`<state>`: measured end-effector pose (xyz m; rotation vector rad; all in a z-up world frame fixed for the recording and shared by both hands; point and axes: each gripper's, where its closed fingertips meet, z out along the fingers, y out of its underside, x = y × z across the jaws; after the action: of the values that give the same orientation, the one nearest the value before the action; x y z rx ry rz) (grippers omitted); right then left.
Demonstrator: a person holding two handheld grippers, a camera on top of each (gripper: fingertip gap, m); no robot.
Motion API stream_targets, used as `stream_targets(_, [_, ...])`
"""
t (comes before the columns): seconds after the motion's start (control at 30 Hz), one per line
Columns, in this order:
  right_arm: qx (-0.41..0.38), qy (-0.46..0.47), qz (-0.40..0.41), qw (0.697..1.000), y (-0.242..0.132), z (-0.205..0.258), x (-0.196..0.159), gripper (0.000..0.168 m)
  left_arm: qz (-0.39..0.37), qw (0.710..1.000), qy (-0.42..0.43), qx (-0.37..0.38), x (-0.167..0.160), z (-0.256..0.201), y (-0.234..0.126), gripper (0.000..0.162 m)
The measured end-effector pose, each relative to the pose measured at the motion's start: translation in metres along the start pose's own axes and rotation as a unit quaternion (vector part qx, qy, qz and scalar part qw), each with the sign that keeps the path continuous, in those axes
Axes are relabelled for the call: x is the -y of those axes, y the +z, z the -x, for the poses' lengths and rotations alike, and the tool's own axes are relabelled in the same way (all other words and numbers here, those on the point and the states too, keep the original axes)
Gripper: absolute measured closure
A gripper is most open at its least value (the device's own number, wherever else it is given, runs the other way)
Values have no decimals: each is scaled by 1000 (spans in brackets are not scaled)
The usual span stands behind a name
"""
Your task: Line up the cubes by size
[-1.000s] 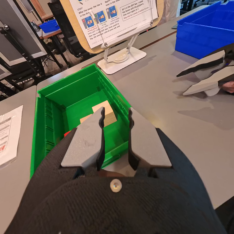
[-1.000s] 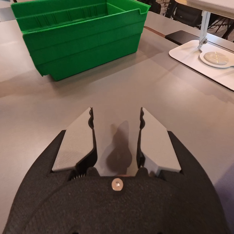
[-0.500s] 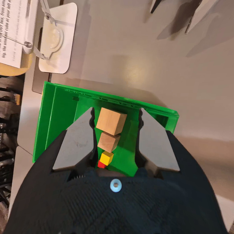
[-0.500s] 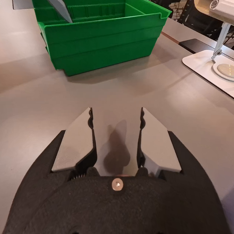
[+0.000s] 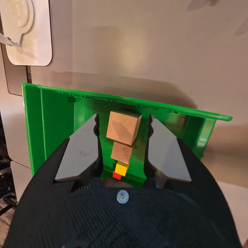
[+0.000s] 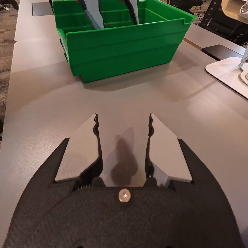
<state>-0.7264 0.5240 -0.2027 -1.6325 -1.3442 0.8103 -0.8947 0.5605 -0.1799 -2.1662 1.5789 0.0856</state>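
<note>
Inside the green bin point(image 5: 51, 120), the left tongs point(image 5: 123, 116) are hovering wide open over the cubes point(image 5: 122, 140), already running red-to-wood by size, while the right tongs point(image 6: 123, 116) are idling open outside it.

Four cubes point(image 5: 122, 127) lie in a bin point(image 5: 51, 120) (one row).

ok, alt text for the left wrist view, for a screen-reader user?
Looking down between the open left gripper, four cubes sit in a row inside a green bin, shrinking toward the camera: large wooden cube, smaller wooden cube, yellow cube, red cube. The bin rests on a grey table, with a white stand base at upper left.
</note>
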Motion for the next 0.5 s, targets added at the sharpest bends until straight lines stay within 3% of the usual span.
stream_targets(0.5, [1,12,-8,1000,-1,-2,2,96,35,999,10,-3,-8,0,24,91])
